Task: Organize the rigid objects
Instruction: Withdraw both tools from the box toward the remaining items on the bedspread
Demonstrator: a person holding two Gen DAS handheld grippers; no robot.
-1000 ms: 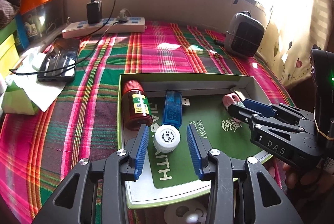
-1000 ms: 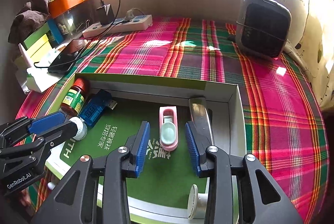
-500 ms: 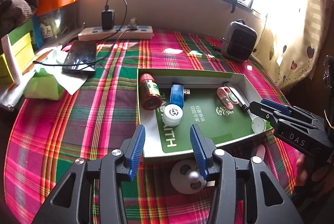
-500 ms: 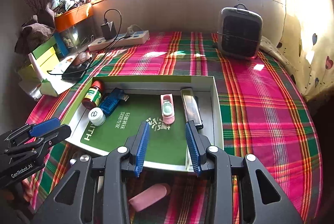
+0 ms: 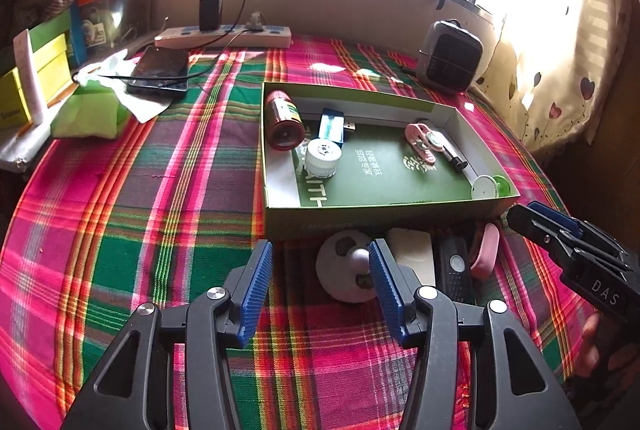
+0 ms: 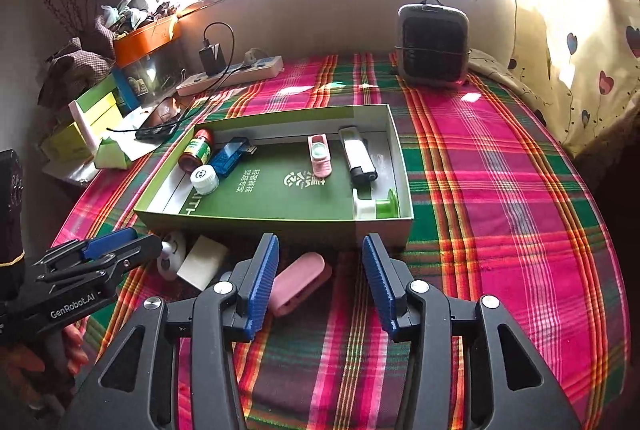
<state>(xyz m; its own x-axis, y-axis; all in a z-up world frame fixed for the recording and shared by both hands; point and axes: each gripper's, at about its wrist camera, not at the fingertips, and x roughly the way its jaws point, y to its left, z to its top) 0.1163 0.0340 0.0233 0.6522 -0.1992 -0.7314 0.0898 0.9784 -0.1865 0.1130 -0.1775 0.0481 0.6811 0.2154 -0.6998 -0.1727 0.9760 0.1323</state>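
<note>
Plaid cloth [image 5: 120, 213] in pink and green is covering the work surface, with a window glaring behind it.

Left wrist view: the green box [image 5: 384, 213] is sitting at centre, already holding a brown bottle [image 5: 282, 117], a blue USB stick [image 5: 332, 125], a white cap [image 5: 322, 157] and a pink clip [image 5: 420, 145]. Four pieces are waiting outside, lined up along the box's near wall: a round white panda piece [image 5: 344, 270], a white card [image 5: 414, 250], a black remote-like bar [image 5: 454, 270] and a pink case [image 5: 486, 250]. The left gripper [image 5: 320, 286] is hovering with jaws spread and nothing between them; the panda piece is lying just ahead, nudged toward the right finger and partly hidden by it. It looks round, so no axis alignment seems needed. The right gripper [image 5: 532, 218] is showing side-on at the box's near right corner.

Right wrist view: the right gripper [image 6: 318, 278] is also gaping and empty. The pink case [image 6: 298, 284] is lying near the box's front wall, touching or just under the left finger, its long axis running diagonally, near-left to far-right. A straight close would likely catch it skewed; shifting left and rotating seems wise. The left gripper [image 6: 104, 258] is pointing at the panda piece [image 6: 172, 256] and card [image 6: 202, 260].

Judgement: left arm nearer the panda piece, right arm nearer the case.
</note>
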